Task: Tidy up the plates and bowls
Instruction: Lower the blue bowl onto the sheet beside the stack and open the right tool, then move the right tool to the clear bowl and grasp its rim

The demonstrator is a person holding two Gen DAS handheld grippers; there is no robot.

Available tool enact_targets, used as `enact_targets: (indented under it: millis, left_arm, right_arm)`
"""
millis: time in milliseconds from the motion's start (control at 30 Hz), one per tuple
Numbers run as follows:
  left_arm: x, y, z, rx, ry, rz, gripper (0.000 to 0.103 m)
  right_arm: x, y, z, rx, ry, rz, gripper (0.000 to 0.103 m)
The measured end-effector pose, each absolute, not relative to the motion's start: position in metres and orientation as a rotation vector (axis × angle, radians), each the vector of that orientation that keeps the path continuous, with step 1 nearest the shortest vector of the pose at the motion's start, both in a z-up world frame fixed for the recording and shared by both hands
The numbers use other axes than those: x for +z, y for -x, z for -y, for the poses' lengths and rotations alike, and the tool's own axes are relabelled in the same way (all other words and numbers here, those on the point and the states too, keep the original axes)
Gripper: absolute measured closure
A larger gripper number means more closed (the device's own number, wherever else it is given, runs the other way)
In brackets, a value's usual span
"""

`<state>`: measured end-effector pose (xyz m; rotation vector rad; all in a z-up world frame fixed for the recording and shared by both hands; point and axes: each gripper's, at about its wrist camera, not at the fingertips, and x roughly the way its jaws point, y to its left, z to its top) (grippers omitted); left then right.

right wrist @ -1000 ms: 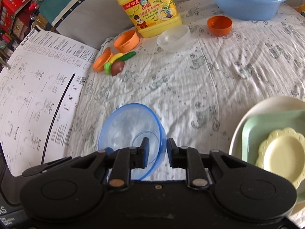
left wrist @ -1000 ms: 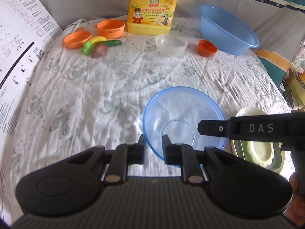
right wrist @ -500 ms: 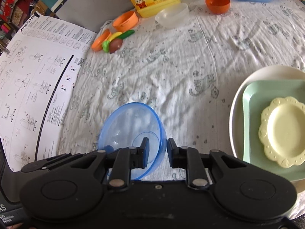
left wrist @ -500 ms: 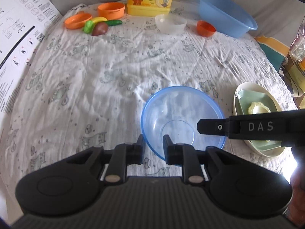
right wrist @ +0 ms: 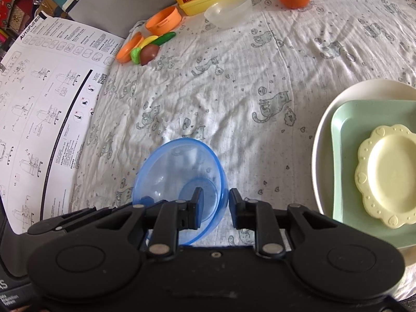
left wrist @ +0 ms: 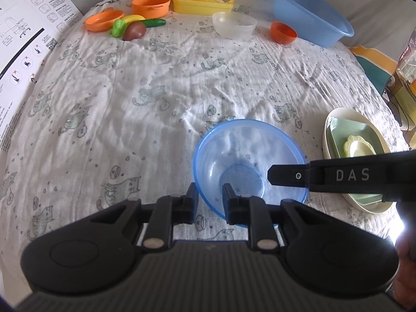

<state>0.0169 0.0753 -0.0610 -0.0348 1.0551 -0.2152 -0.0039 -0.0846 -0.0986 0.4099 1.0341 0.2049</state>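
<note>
Blue bowl (left wrist: 249,156) near rim behind left gripper (left wrist: 210,195)

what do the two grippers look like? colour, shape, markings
Both are matte black plastic. Left gripper and right gripper each have two short blocky fingers on angled links with silver pivot pins, flanked by rounded paddle-like lobes over a ribbed base. The right one's side, seen in the left view, reads DAS in pale letters. No cables or sleeves visible.
</note>
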Motion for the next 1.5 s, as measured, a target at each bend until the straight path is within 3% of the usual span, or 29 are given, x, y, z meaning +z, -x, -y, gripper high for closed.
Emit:
enact_targets:
  millis: [633, 700, 733, 767, 800, 833, 867, 1500]
  left_arm:
    - [-0.070, -0.023, -0.077, -0.206, 0.024, -1.068, 0.081]
    - [-0.069, -0.023, -0.078, -0.198, 0.022, -1.063, 0.066]
    - [-0.068, -0.022, -0.079, -0.193, 0.021, -1.056, 0.058]
    - [-0.066, -0.021, -0.080, -0.183, 0.018, -1.046, 0.036]
    - [-0.064, -0.019, -0.081, -0.169, 0.013, -1.029, 0.015]
    - [-0.060, -0.018, -0.082, -0.155, 0.006, -1.006, 0.006]
    - [-0.057, -0.017, -0.084, -0.142, 0.000, -0.983, 0.000]
    - [-0.042, -0.021, -0.105, -0.108, 0.043, -0.960, 0.000]
  right_arm:
    - [-0.105, -0.001, 0.085, 0.185, -0.403, -1.049, 0.077]
    - [-0.103, 0.000, 0.085, 0.180, -0.397, -1.039, 0.072]
    - [-0.101, 0.001, 0.085, 0.178, -0.391, -1.032, 0.062]
    - [-0.099, 0.002, 0.085, 0.174, -0.389, -1.022, 0.051]
    - [-0.096, 0.003, 0.086, 0.169, -0.389, -1.011, 0.029]
    - [-0.093, 0.004, 0.088, 0.161, -0.392, -0.996, 0.008]
    - [-0.089, 0.005, 0.090, 0.153, -0.396, -0.975, 0.001]
    - [-0.075, 0.011, 0.111, 0.076, -0.386, -0.925, 0.000]
